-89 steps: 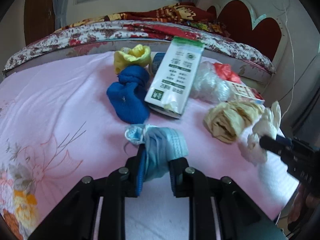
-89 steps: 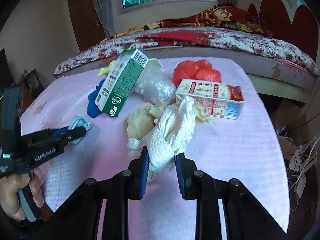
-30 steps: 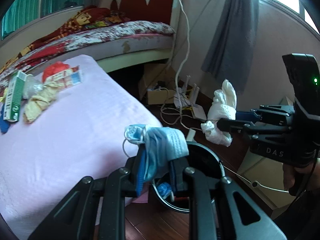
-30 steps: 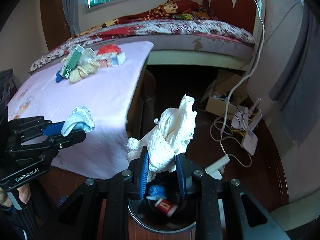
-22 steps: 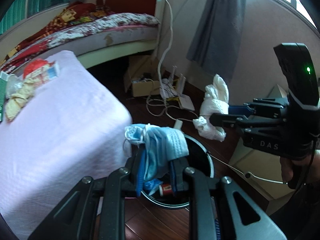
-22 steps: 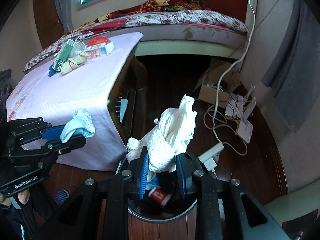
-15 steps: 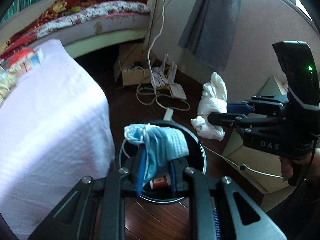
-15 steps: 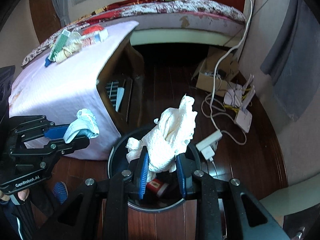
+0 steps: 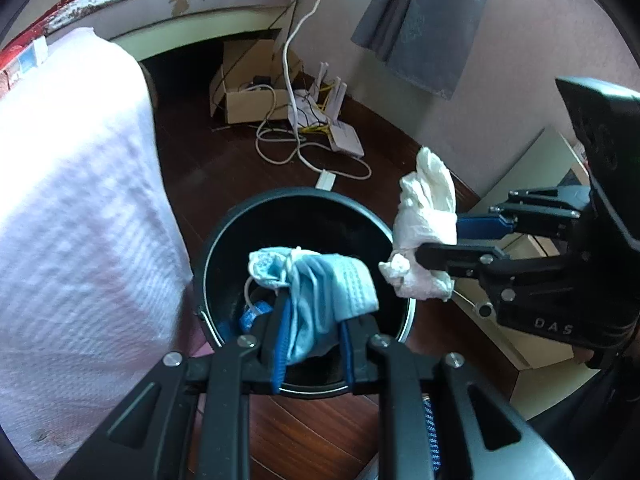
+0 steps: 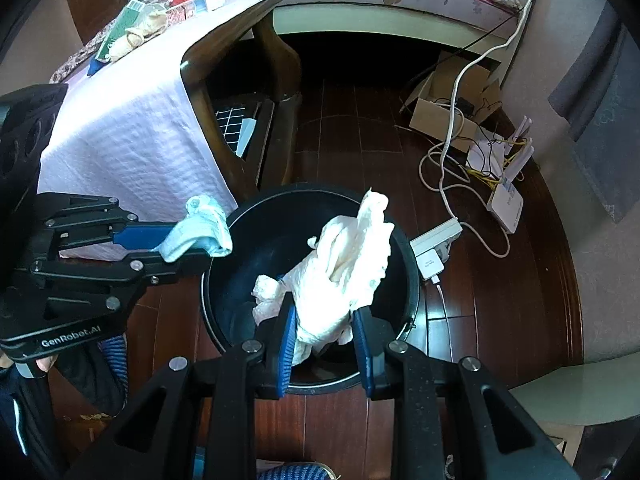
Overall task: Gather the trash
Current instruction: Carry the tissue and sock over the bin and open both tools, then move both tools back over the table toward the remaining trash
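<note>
1. Tabletop [image 10: 132, 128], far left. More trash [image 10: 132, 36] lies at its far end: cartons and crumpled wrappers, well apart from the bin. The cloth edge hangs just beside the bin; a release made too far to that side could leave an item on the cloth or drop it between tabletop and bin.

2. Left hand-held gripper [image 9: 314, 320]. It is clenched on a blue face mask [image 9: 320, 280], which bulges above the pads. In its own view the mask sits over the mouth of the bin [image 9: 224, 236]; in the right wrist view the tip [image 10: 200, 232] appears at the bin's left rim, not over its centre. Risk: on release the mask may catch the rim or fall to the floor [image 10: 352, 132]. An ear loop hangs free below the mask and could snag on a finger, so the mask may not drop clear.

3. Bin. Black, round, open, standing on the floor. It already holds some items at the bottom.

4. Right hand-held gripper [image 10: 324, 332]. It grasps a white tissue wad [image 10: 344, 272] above the bin opening. In the left wrist view the wad [image 9: 424, 224] appears at the right rim. Risk: the light, loose paper may drift outside on release.

5. Floor, right. A power strip [image 10: 434, 240] and cables lie just beside the bin; a missed item would land among them.
</note>
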{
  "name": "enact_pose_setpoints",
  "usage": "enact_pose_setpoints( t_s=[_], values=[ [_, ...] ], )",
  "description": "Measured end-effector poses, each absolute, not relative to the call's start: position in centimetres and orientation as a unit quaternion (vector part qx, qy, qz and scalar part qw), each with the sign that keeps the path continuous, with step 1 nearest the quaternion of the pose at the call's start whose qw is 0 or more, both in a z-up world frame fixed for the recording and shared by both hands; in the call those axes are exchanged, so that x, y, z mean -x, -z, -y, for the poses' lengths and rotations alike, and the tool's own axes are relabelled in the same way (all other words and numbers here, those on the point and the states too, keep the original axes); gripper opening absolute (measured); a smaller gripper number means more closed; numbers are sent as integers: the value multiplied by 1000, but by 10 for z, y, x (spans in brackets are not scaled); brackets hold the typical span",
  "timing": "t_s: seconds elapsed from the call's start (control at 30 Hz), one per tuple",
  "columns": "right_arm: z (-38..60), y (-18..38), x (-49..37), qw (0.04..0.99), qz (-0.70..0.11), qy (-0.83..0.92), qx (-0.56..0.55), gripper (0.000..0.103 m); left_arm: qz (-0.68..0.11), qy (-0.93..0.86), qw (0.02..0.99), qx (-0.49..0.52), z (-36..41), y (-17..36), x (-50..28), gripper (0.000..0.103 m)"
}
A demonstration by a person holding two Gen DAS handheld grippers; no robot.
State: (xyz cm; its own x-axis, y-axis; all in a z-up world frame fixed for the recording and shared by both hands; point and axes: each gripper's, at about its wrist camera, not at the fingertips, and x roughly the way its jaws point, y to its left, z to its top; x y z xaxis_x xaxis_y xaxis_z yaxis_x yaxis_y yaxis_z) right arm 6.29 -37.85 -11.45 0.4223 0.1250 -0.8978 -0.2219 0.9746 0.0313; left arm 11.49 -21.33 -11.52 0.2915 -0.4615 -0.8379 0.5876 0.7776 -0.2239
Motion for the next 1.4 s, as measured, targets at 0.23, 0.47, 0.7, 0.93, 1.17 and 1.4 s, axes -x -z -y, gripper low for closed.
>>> enact_pose_setpoints(
  t_s=[0.23, 0.47, 0.7, 0.93, 1.17, 1.4],
  values=[
    [381, 130, -75, 832, -547, -68, 60, 82, -492, 299, 815, -58, 207, 122, -119, 87],
    [396, 131, -82, 829, -556, -36, 42, 85, -500, 264, 823, -55, 195, 130, -126, 97],
    [395, 127, -83, 832, -553, -29, 45, 93, -492, 253, 831, -59, 194, 126, -127, 97],
    [391, 120, -84, 836, -544, -35, 55, 95, -471, 224, 850, -71, 189, 111, -125, 102],
    [382, 104, -85, 847, -527, -43, 62, 98, -456, 217, 860, -69, 182, 93, -120, 102],
    [373, 87, -87, 858, -508, -46, 66, 99, -442, 205, 871, -65, 170, 77, -119, 102]
  ],
)
